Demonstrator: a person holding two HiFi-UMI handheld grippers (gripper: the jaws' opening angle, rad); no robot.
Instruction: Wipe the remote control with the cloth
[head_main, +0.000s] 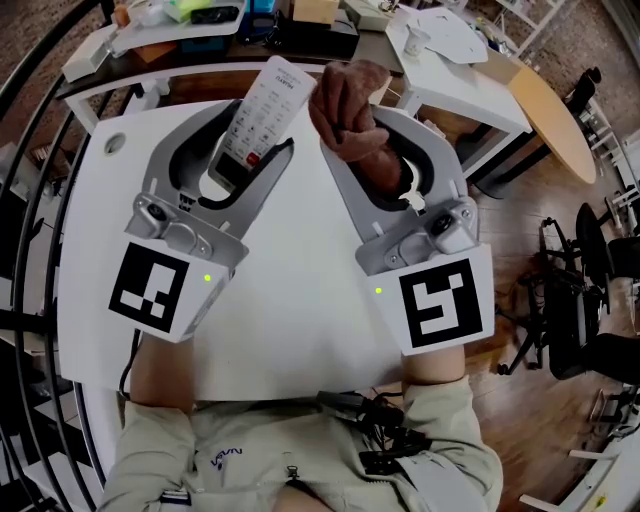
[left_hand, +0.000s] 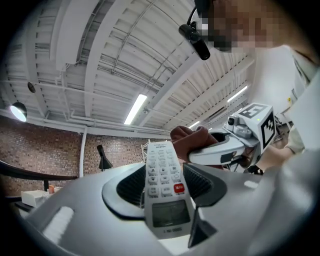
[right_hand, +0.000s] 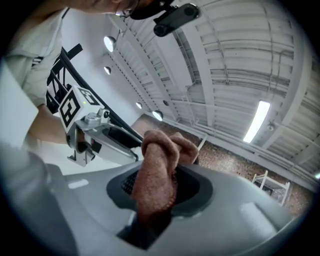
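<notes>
A white remote control (head_main: 262, 112) with grey keys and one red key is held above the white table (head_main: 285, 325), keys facing up. My left gripper (head_main: 240, 155) is shut on its lower half, and its upper half sticks out past the jaws. In the left gripper view the remote (left_hand: 163, 182) lies between my left gripper's (left_hand: 163, 189) dark pads. A bunched brown cloth (head_main: 348, 108) is clamped in my right gripper (head_main: 385, 160), just right of the remote's top end; I cannot tell whether they touch. In the right gripper view the cloth (right_hand: 159, 167) fills my right gripper's (right_hand: 157, 189) jaws.
A cluttered desk (head_main: 200, 25) stands behind the table, with a round wooden tabletop (head_main: 550, 110) at the back right. Black office chairs (head_main: 590, 300) are on the wooden floor to the right. A black railing (head_main: 30, 210) runs along the left.
</notes>
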